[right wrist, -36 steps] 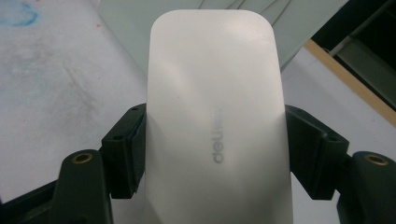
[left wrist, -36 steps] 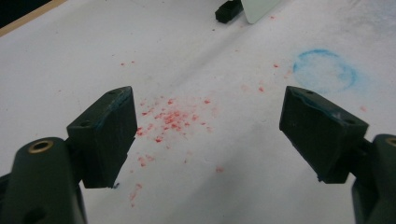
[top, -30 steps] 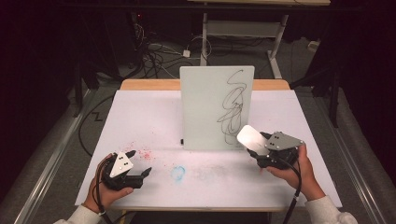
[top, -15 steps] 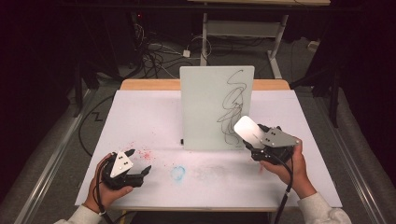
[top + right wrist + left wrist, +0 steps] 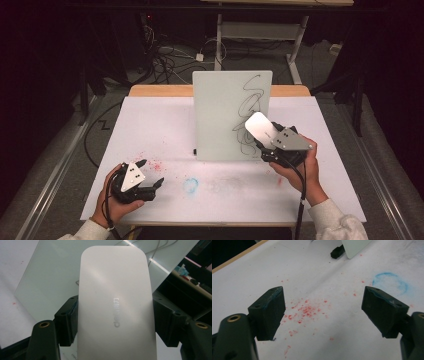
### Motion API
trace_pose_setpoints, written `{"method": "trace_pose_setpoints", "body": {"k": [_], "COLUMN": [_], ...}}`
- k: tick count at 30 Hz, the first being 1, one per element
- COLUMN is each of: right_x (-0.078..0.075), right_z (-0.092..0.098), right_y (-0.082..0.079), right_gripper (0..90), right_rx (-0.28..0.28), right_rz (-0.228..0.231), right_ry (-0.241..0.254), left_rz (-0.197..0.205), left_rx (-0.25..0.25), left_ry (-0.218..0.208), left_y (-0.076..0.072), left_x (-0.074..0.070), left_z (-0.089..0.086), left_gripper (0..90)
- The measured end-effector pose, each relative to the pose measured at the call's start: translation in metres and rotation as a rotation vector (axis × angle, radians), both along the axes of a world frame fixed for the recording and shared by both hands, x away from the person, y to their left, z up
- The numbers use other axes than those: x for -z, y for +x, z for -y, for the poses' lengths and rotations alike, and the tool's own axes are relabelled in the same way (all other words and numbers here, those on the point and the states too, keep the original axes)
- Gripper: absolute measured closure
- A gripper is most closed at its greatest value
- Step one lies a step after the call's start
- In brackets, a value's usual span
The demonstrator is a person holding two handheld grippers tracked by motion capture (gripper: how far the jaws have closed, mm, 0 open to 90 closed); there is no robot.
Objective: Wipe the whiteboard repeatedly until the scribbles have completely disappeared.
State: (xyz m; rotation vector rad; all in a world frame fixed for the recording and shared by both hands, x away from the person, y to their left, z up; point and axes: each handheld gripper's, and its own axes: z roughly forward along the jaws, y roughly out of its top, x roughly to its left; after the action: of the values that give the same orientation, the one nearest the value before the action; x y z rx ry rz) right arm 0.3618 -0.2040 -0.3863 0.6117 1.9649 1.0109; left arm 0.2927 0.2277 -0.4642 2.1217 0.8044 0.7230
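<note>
At the table's [image 5: 150,120] seven o'clock the left gripper [image 5: 150,175] is resting low over red specks [image 5: 305,310], its jaws standing wide apart and holding nothing. Toward four o'clock the right gripper [image 5: 265,142] is clamping both jaws on a white eraser [image 5: 259,127], which is lying against the lower right of the upright whiteboard [image 5: 220,110], over its black scribble [image 5: 252,100].

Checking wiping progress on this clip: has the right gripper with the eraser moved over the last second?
Yes. The right gripper has carried the eraser leftward and slightly up, onto the scribble on the upright whiteboard, which stayed put.
</note>
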Motion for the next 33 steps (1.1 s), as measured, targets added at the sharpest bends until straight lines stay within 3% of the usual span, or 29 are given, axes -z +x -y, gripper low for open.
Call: {"method": "trace_pose_setpoints", "body": {"k": [13,21,25,33], "right_x": [-0.008,-0.005,0.001,0.01], "right_z": [-0.01,-0.02,-0.024,-0.03], "right_y": [0.021,0.029,0.032,0.032], "right_gripper": [30.9,30.9,30.9,30.9], "right_rx": [0.078,0.106,0.12,0.131], "right_rz": [0.056,0.098,0.097,0.124], "right_ry": [0.059,0.052,0.06,0.03], "left_rz": [-0.006,-0.006,-0.008,-0.008], "left_rx": [-0.002,0.001,0.002,0.003], "left_ry": [0.003,0.006,0.006,0.01], "left_y": [-0.001,-0.001,-0.001,-0.001], "left_x": [0.001,0.001,0.001,0.002], "left_z": [0.001,0.001,0.001,0.001], "left_gripper": [18.7,18.7,18.7,18.7]}}
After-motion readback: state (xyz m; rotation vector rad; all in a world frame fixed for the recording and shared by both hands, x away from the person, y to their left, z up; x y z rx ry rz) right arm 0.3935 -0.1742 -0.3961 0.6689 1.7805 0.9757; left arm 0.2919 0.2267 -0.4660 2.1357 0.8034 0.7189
